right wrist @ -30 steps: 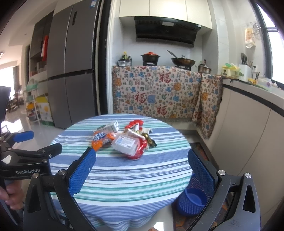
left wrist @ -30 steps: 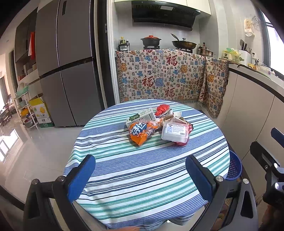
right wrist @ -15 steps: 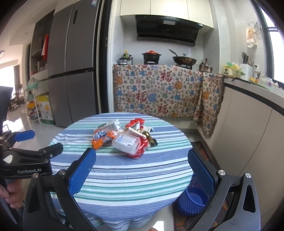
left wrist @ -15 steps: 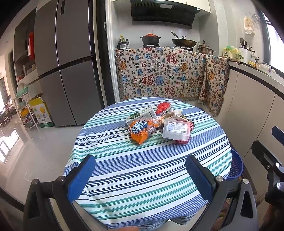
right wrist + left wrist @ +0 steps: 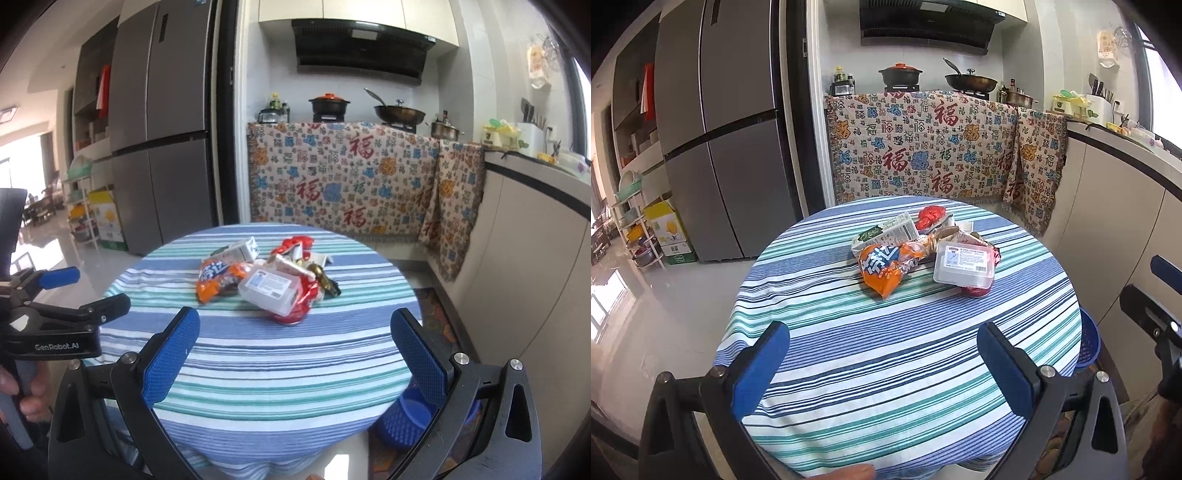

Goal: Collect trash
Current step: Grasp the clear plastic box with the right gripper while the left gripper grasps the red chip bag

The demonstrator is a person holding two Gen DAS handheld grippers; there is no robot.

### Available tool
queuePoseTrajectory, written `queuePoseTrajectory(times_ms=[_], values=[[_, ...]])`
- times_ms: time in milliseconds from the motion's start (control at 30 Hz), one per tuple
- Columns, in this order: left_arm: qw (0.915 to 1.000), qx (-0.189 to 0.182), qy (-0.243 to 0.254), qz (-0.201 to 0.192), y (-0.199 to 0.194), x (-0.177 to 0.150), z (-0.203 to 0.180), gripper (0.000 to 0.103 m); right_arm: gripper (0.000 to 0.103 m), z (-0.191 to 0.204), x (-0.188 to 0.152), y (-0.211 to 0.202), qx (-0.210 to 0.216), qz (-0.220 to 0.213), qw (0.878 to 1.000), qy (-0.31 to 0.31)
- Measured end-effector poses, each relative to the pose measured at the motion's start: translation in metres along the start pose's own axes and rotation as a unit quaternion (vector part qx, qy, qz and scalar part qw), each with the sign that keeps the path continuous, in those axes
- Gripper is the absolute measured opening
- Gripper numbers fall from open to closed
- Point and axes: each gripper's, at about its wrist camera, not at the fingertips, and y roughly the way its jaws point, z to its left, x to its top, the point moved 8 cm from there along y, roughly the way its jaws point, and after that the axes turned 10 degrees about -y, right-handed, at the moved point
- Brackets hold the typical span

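— Where did the trash sit?

— In one heap a little beyond the middle of the worktop (image 5: 820,369), toward its far edge, on the striped cloth. An orange snack bag (image 5: 882,267) lay at the heap's left, touching a green-and-white carton (image 5: 886,233) behind it. A clear plastic box (image 5: 964,264) rested at the right on top of a red wrapper (image 5: 308,291), and another red wrapper (image 5: 930,216) lay at the far side.

— And your claws?

— My left claw (image 5: 882,369) hung above the near edge of the worktop, spread wide, with nothing between its blue pads. My right claw (image 5: 295,354) was the same, wide apart and empty, over the near right edge. Neither touched the heap.

— The bin?

— A blue basket (image 5: 406,417) stood on the floor just beside the worktop's near right edge, partly hidden under the cloth.
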Motion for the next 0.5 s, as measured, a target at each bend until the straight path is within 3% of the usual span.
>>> queuePoseTrajectory(times_ms=[300, 500], values=[[0.9992, -0.005, 0.014, 0.036, 0.044, -0.013, -0.005, 0.103, 0.103, -0.007, -0.007, 0.058, 0.051, 0.015, 0.997, -0.057], [0.9989, 0.009, 0.006, 0.046, 0.077, -0.012, 0.001, 0.103, 0.102, 0.002, -0.015, 0.12, 0.132, 0.054, 0.984, -0.107]])
